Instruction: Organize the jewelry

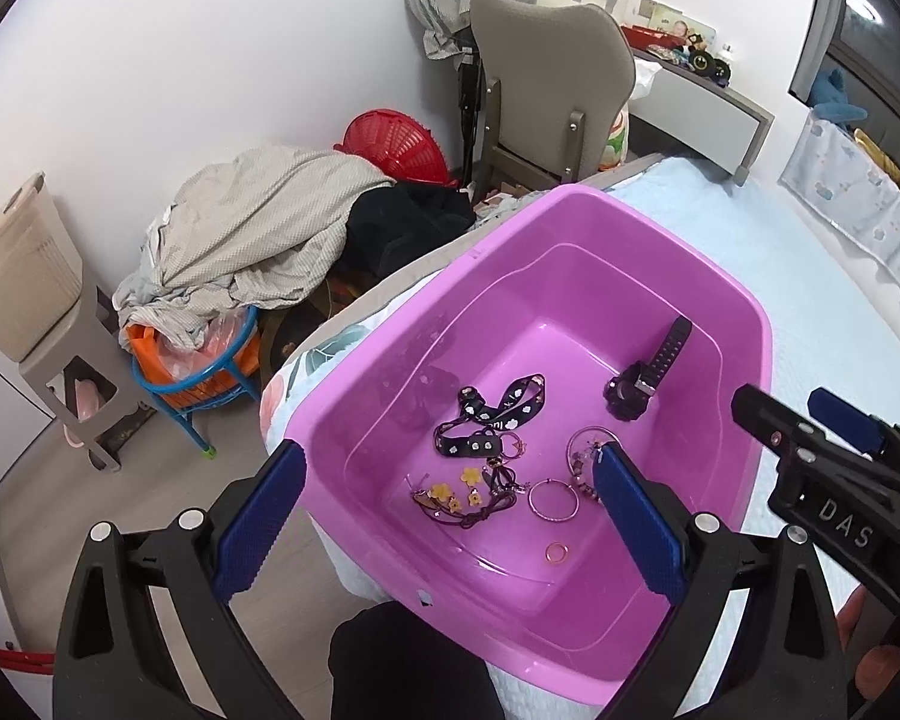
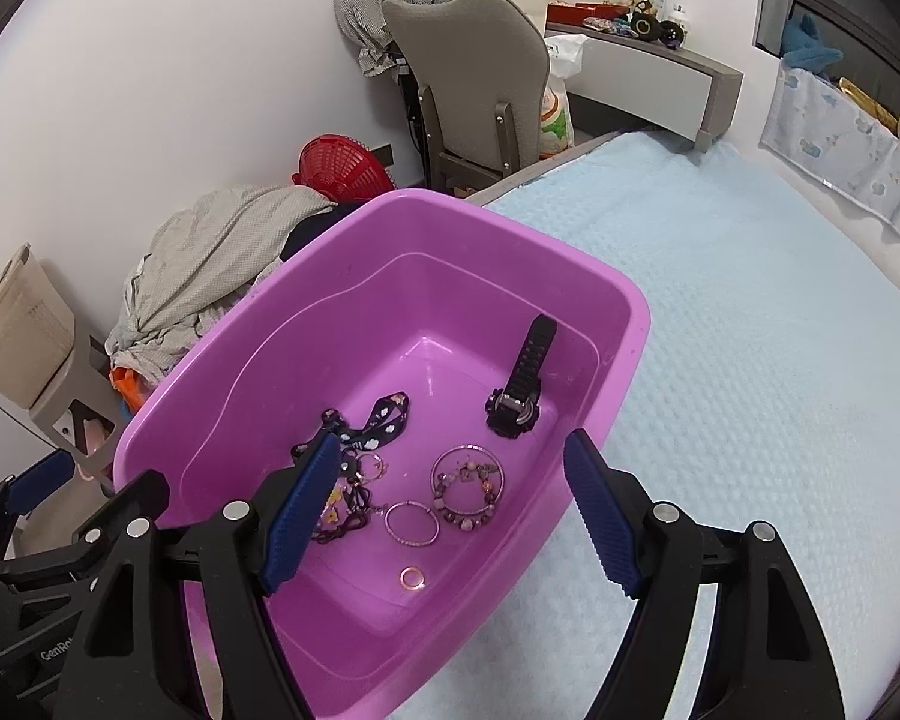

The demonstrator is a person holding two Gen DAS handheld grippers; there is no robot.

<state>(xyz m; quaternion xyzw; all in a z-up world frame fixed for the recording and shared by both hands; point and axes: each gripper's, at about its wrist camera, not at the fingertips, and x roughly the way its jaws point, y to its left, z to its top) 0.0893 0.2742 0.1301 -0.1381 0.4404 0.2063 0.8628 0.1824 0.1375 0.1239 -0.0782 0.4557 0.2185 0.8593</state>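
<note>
A pink plastic tub [image 1: 570, 198] [image 2: 402, 198] stands on the bed and holds the jewelry. Inside lie a black watch [image 1: 648, 378] [image 2: 519, 396], a black ribbon with white flowers [image 1: 486, 420] [image 2: 384, 420], a yellow-flower bracelet [image 1: 456, 492], a beaded bracelet [image 2: 468, 489], a thin bangle [image 1: 553, 501] [image 2: 412, 523] and a small ring [image 1: 557, 552] [image 2: 413, 578]. My left gripper [image 1: 450, 450] hangs open above the tub's near left rim. My right gripper [image 2: 453, 441] hangs open above the tub's near right side. Neither holds anything.
A light blue blanket [image 2: 750, 330] covers the bed to the right of the tub. On the floor to the left are a heap of grey cloth [image 1: 252, 228], a red basket [image 1: 396, 144] and a beige bin [image 1: 24, 282]. A grey chair [image 1: 546, 84] stands behind.
</note>
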